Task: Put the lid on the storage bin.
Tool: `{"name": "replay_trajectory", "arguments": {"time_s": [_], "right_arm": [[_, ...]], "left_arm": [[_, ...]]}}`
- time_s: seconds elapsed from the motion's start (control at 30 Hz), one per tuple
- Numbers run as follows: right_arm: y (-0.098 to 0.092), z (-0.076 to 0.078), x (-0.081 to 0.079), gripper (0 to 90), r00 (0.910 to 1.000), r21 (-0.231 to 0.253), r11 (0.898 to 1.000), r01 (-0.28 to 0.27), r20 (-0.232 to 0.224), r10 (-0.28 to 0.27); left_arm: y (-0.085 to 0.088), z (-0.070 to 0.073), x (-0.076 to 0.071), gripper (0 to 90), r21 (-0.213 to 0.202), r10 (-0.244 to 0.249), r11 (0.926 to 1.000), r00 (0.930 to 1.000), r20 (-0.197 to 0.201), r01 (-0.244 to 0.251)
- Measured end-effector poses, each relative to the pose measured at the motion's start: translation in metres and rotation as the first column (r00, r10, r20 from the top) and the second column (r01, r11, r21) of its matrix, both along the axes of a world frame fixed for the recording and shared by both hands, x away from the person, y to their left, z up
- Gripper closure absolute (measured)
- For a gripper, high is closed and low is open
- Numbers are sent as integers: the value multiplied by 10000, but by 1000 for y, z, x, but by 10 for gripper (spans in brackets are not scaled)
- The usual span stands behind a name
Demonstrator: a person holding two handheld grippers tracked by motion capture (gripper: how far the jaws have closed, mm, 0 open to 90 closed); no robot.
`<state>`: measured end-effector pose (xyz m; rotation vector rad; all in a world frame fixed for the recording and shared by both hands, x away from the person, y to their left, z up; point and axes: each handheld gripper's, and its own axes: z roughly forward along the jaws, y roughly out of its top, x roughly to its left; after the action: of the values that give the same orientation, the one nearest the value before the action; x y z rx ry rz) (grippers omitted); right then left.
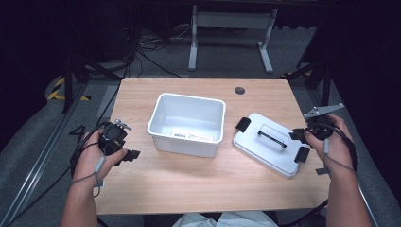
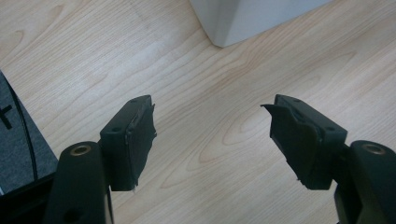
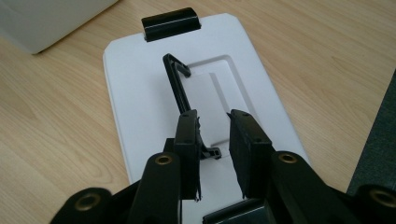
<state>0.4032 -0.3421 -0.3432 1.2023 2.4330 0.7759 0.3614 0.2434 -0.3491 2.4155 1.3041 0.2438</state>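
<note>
Right claw (image 3: 214, 140) over lid (image 3: 140, 93), beside bin (image 1: 187, 124)

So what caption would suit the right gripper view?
Right gripper poised over white lid, jaws flanking its raised black handle.

White lid (image 1: 269, 144) — black handle (image 1: 273, 136), black clips (image 1: 243, 124) — white bin (image 1: 187, 124), pale woodgrain table (image 1: 198, 179).

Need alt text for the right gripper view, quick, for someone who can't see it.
The right gripper hovers over a white lid lying flat on the wooden table, its narrowly parted black jaws next to the lid's raised black handle, gripping nothing. A black latch sits on the lid's far edge.
</note>
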Motion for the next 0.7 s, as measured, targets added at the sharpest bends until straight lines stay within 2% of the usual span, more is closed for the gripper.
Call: {"name": "replay_trajectory", "arguments": {"time_s": [0.3, 0.47, 0.57, 0.7], "right_arm": [[7, -7, 5, 724, 9998, -236, 9996, -173, -114, 171], [15, -11, 7, 719, 9997, -144, 9998, -130, 217, 134], [18, -13, 9, 686, 9984, -216, 9985, -510, 228, 515], [24, -15, 11, 611, 9981, -62, 9981, -618, -23, 618]], "left_arm": [[-2, 1, -1, 302, -76, -20, 10000, 10000, -2, 20], [-2, 1, -1, 297, -96, 40, 9999, 10000, -10, -40], [-2, 2, -2, 296, -80, -74, 9999, 10000, 25, 74], [-2, 2, -4, 295, -59, -100, 9999, 9999, 51, 100]]}}
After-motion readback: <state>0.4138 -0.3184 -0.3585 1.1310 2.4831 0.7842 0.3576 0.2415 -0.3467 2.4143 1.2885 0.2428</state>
